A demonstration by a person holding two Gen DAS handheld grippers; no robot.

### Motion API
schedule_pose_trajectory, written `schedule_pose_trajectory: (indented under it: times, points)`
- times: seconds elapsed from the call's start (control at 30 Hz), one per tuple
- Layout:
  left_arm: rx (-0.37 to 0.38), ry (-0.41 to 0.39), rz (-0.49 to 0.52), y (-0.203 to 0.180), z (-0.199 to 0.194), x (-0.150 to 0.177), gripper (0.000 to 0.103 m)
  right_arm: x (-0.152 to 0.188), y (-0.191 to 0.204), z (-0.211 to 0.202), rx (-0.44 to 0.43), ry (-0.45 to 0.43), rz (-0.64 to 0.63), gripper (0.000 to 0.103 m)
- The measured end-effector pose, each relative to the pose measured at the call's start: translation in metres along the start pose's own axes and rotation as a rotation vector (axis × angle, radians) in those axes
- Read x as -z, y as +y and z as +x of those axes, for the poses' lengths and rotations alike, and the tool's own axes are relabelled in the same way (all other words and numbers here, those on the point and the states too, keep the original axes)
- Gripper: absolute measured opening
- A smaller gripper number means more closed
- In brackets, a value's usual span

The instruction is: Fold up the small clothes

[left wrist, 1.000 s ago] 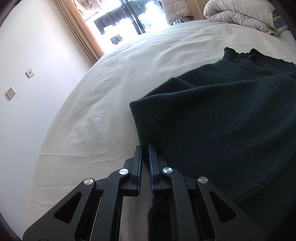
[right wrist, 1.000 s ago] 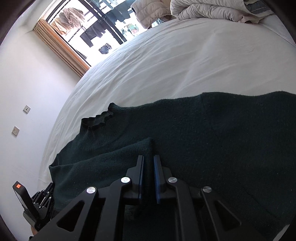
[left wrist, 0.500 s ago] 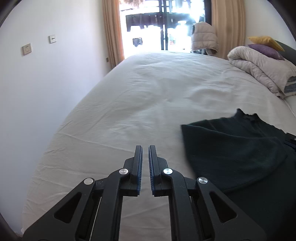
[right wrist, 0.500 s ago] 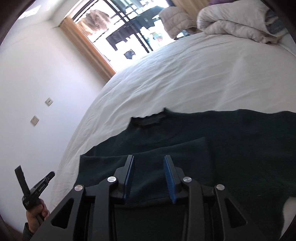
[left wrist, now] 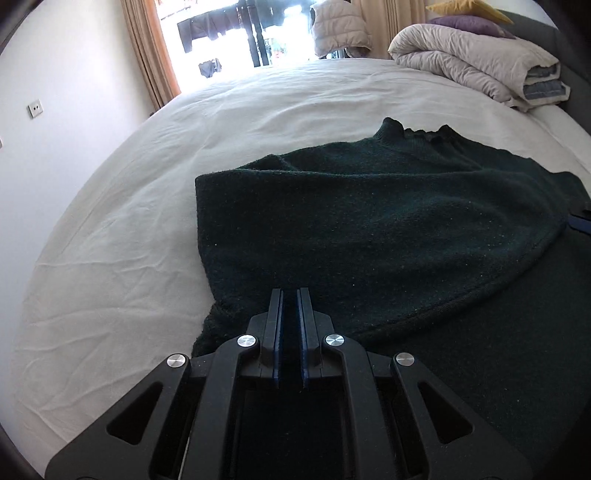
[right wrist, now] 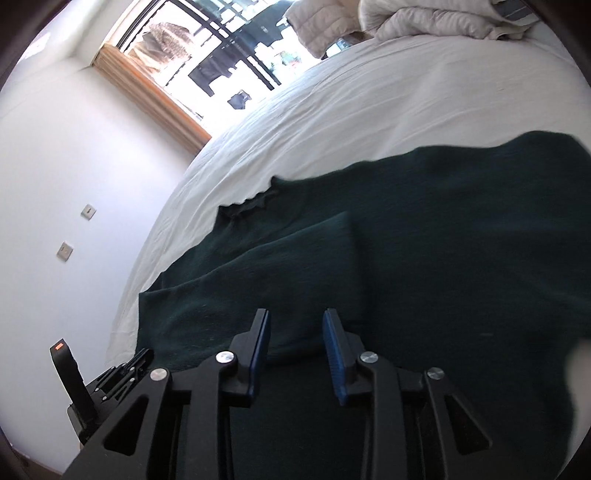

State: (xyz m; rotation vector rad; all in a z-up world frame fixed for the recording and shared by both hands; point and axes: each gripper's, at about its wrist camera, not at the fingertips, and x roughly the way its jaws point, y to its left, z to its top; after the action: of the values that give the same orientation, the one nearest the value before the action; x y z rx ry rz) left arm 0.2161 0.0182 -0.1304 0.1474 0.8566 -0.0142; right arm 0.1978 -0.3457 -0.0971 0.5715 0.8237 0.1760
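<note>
Left wrist view, from left: white wall with a socket plate (left wrist: 35, 109); white bed sheet (left wrist: 122, 236), creased; curtained balcony window (left wrist: 236, 33) at the far end. Left gripper (left wrist: 290, 295) low at centre, blue-padded fingers (left wrist: 277, 332) drawn nearly together with a narrow gap, tips over the near edge of the dark green sweater (left wrist: 388, 229); whether cloth was pinched cannot be told. Sweater spread flat on the sheet, one panel folded over the body, ribbed collar (left wrist: 417, 133) towards the far side. Rolled duvet (left wrist: 476, 62) at far right.

Right wrist view, from left: left gripper (right wrist: 122, 373) at the sweater's (right wrist: 424, 258) near-left corner. Right gripper (right wrist: 297, 321) released, fingers (right wrist: 334, 343) spread wide above the folded panel, nothing between them. Collar (right wrist: 245, 205) beyond, sheet (right wrist: 369, 110) behind.
</note>
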Motion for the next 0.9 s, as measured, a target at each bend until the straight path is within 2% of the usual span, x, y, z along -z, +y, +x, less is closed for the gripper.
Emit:
schedule_pose_trajectory:
  times: [0.03,0.13,0.23,0.33,0.4,0.5,0.6,0.77,0.9]
  points:
    - [0.015,-0.002,-0.013,0.002,0.001,0.001,0.007,-0.001,-0.014,-0.023,0.003,-0.055,0.025,0.056]
    - [0.015,-0.016,-0.015,0.004,0.004,0.0,0.007,-0.003,-0.073,-0.087,0.006,-0.189,0.176,0.067]
    - [-0.005,-0.02,0.003,0.002,0.004,0.0,0.007,0.009,-0.153,-0.141,0.018,-0.291,0.425,0.068]
    - [-0.011,-0.022,0.007,0.001,0.005,0.0,0.007,0.037,-0.235,-0.185,0.005,-0.401,0.728,0.069]
    - [-0.012,-0.023,0.008,0.001,0.005,0.0,0.007,0.055,-0.271,-0.208,-0.014,-0.485,0.842,0.069]
    - [-0.012,-0.023,0.008,0.001,0.005,0.0,0.007,0.067,-0.302,-0.223,-0.018,-0.54,0.912,0.068]
    - [-0.01,-0.023,0.005,0.001,0.006,-0.001,0.007,0.062,-0.315,-0.218,-0.011,-0.521,0.917,0.063]
    - [-0.007,-0.023,0.003,0.002,0.007,-0.001,0.007,0.037,-0.317,-0.207,0.029,-0.508,0.878,0.062]
    - [-0.003,-0.024,-0.001,0.004,0.006,0.0,0.007,0.03,-0.333,-0.201,0.031,-0.504,0.909,0.046]
